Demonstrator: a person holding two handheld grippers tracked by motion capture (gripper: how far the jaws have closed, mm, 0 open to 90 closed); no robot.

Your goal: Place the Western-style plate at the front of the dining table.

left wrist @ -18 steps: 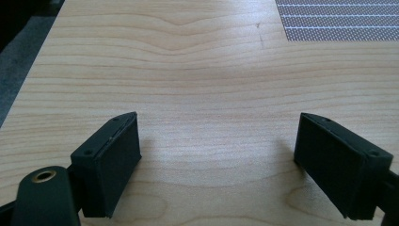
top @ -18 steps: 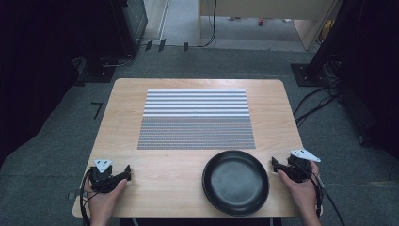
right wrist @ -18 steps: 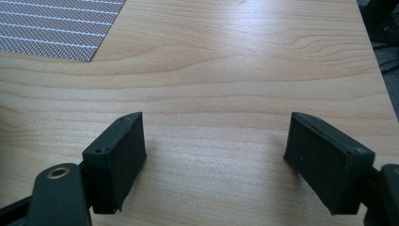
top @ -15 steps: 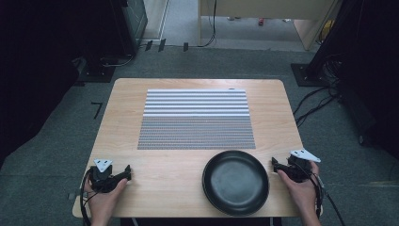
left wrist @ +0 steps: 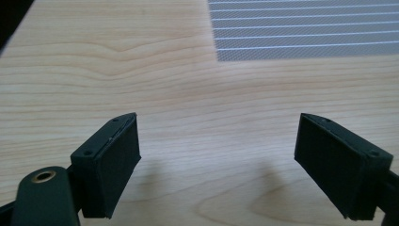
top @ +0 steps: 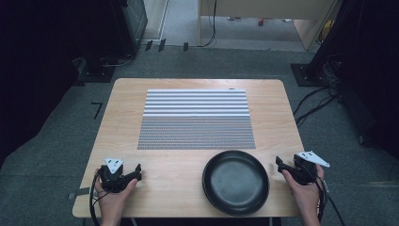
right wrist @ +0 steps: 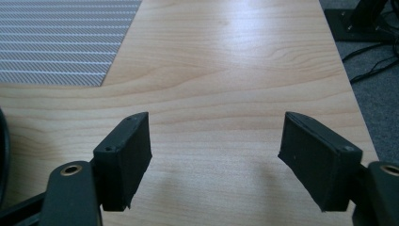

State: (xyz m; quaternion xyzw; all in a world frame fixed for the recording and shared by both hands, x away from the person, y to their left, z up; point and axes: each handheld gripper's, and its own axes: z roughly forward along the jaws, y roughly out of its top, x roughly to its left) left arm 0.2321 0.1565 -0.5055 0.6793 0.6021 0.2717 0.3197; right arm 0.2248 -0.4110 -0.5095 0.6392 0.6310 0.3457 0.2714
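A black round pan [top: 235, 181] lies on the wooden table [top: 197, 162] near its front edge, right of centre. My left gripper [top: 137, 172] rests at the front left corner, held by a hand, jaws open over bare wood [left wrist: 216, 155]. To the right of the pan, my right gripper [top: 279, 165] sits at the table's front right, also open with nothing between its pads [right wrist: 214, 155]. The pan's dark rim [right wrist: 3, 155] shows at the left edge of the right gripper view.
A grey and white striped mat [top: 196, 119] covers the middle of the table. Cables [top: 315, 101] and a dark stand base [top: 308, 73] lie on the carpet to the right. Bare wood surrounds the mat on every side.
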